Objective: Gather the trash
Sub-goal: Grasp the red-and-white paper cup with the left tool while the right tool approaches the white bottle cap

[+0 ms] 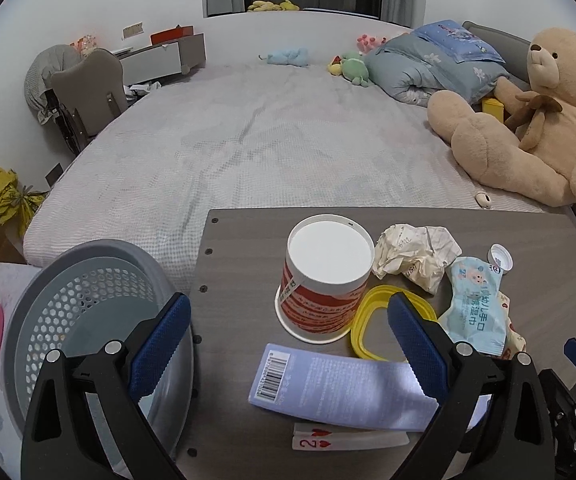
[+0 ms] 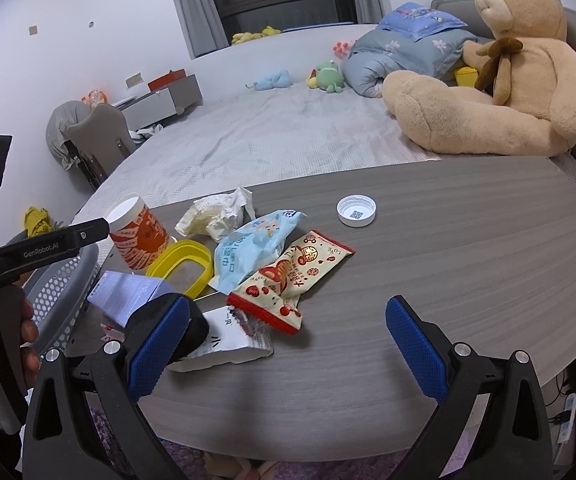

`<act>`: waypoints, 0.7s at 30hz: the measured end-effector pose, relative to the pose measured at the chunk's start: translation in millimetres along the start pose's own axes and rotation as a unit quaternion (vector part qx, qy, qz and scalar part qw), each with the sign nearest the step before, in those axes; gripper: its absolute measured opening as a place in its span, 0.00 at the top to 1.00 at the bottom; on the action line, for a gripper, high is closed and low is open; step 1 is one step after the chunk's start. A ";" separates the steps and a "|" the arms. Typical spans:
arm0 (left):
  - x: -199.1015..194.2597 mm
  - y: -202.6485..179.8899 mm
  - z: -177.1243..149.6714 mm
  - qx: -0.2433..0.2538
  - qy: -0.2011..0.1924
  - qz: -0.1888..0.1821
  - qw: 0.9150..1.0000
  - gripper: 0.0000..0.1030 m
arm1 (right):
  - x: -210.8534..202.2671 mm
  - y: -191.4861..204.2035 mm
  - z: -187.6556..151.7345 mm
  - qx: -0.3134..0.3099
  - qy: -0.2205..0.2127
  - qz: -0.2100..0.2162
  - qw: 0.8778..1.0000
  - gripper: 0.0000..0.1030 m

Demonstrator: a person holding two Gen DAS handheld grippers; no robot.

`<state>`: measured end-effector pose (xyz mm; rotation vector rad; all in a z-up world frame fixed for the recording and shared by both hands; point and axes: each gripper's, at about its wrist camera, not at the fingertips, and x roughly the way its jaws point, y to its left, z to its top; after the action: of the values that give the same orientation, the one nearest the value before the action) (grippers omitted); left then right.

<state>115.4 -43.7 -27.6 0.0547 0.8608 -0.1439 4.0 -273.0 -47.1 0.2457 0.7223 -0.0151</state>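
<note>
Trash lies on a grey wooden table: a red-and-white paper cup upside down, a yellow plastic ring lid, crumpled paper, a blue wet-wipe packet, a red snack wrapper, a white bottle cap, a lavender box, a playing card and a torn white packet. My left gripper is open above the lavender box. My right gripper is open over the table's near edge.
A grey perforated basket stands left of the table. Behind is a bed with a large teddy bear, a duvet and small toys. A chair stands at the far left.
</note>
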 end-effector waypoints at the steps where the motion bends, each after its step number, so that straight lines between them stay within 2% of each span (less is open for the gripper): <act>1: 4.5 -1.1 2.0 -0.001 0.004 -0.004 1.000 0.08 | 2.3 -2.4 1.1 0.003 0.002 0.001 1.000 0.06; 7: 28.7 -10.3 13.1 0.007 0.039 -0.021 0.999 0.08 | 10.8 -11.7 5.6 0.016 0.012 0.008 1.000 0.06; 16: 48.2 -16.2 22.8 0.012 0.048 -0.029 0.998 0.09 | 18.6 -23.5 11.6 0.030 0.020 0.001 0.999 0.06; 17: 48.7 -15.8 23.6 0.012 0.047 -0.030 0.998 0.11 | 19.6 -24.8 12.8 0.031 0.021 0.000 0.999 0.06; 19: 50.6 -15.6 24.6 0.013 0.048 -0.034 0.998 0.22 | 21.6 -27.2 14.4 0.031 0.023 -0.001 0.999 0.06; 21: 55.0 -16.2 24.8 0.017 0.058 -0.037 0.997 0.43 | 24.3 -29.6 16.7 0.032 0.024 -0.002 0.999 0.06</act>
<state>166.9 -68.1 -53.0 0.0634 0.9765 -0.2266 30.2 -303.7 -57.5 0.3064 0.7715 -0.0358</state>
